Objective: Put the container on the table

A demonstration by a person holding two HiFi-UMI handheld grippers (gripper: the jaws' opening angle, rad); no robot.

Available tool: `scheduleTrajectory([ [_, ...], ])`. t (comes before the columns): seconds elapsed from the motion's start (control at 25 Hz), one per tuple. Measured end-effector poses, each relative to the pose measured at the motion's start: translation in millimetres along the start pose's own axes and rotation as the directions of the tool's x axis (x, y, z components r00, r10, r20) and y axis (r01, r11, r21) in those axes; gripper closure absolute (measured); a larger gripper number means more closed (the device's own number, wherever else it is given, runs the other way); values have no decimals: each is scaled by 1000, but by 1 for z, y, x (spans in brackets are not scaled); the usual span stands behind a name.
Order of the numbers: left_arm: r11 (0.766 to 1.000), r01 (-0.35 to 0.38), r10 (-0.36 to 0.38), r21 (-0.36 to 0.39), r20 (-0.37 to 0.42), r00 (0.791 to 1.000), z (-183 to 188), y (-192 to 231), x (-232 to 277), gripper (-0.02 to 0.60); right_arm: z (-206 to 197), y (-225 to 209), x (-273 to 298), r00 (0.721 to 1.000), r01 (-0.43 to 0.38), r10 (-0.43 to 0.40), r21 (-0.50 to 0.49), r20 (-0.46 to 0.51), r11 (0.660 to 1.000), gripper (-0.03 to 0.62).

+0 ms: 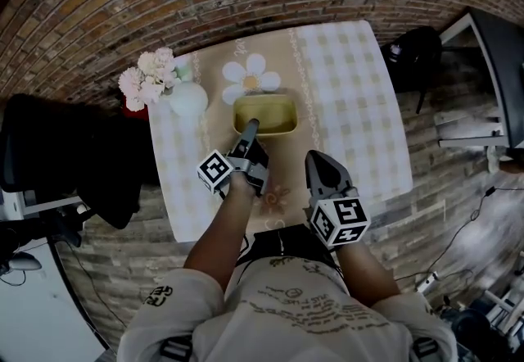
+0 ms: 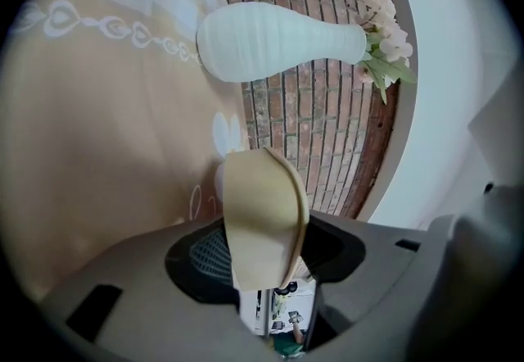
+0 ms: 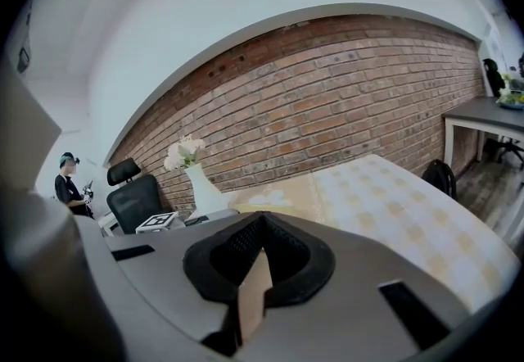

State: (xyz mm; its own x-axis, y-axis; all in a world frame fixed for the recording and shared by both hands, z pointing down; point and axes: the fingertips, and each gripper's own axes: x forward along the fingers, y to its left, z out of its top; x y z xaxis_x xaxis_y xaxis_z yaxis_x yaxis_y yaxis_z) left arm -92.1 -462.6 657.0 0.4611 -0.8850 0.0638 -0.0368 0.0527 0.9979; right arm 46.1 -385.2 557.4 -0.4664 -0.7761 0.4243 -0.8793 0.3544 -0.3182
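Note:
An olive-yellow rectangular container (image 1: pixel 264 115) is over the middle of the table (image 1: pixel 360 106), just in front of a printed white flower. My left gripper (image 1: pixel 250 129) is shut on its near rim. In the left gripper view the tan wall of the container (image 2: pixel 262 213) stands pinched between the jaws of the left gripper (image 2: pixel 264 258). Whether its base touches the cloth I cannot tell. My right gripper (image 1: pixel 319 162) hovers at the table's front edge, right of the left one, shut with nothing in it. In the right gripper view the right gripper (image 3: pixel 254 270) faces along the table.
A white vase (image 1: pixel 188 98) with pale flowers (image 1: pixel 147 78) stands at the table's back left, close to the container; the vase (image 2: pixel 270 41) shows beyond it. A black office chair (image 1: pixel 82 156) is left of the table and a brick wall (image 3: pixel 344 98) stands behind.

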Motion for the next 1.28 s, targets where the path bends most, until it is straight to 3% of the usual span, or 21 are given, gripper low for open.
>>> scheduleTrajectory([
  [0.32,999,-45,45,0,-17,999,-2,7,-1,362,-6,1,9,1000,-17,18,54,-14,998,592],
  [0.56,990,-138,138,-14,35,990,5,17,-7,362,-2,5,8,999,-37,37,73,-3,997,592],
  [0.72,978,-207,204,28,68,977,10,19,-11,356,3,5,6,999,-39,39,72,6,997,592],
  [0.92,940,-330,325,83,68,943,11,29,-20,329,6,6,1,999,-35,34,70,12,997,592],
  [1.28,839,-516,511,169,77,856,16,43,-41,273,13,13,-5,998,-56,55,55,23,997,592],
])
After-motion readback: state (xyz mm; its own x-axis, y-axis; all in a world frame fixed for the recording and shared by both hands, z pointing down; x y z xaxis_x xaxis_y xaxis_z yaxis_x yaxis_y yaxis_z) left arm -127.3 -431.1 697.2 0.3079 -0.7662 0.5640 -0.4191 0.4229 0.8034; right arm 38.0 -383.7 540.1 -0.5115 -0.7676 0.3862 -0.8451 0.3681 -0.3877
